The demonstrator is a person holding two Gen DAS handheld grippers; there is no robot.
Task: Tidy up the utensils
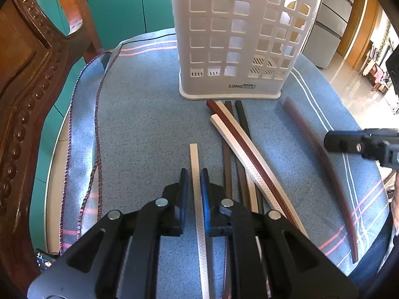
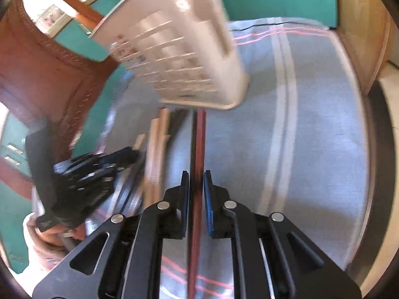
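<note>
Clenched on a white textured chopstick (image 1: 197,186), the left tongs (image 1: 194,182) hold it over the blue striped cloth on the worktop (image 1: 139,124); the right tongs (image 2: 196,186) grip a reddish-brown chopstick (image 2: 199,134). I judge the task barely begun: the white perforated plastic utensil holder (image 1: 239,39) looks empty through its holes, and the remaining mixed chopsticks (image 1: 239,137) lie heaped just before its base.

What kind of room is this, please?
Probably a home kitchen or dining area. A white utensil holder and loose chopsticks lie on a cloth-covered table, with a carved wooden chair and teal cabinets behind.
</note>
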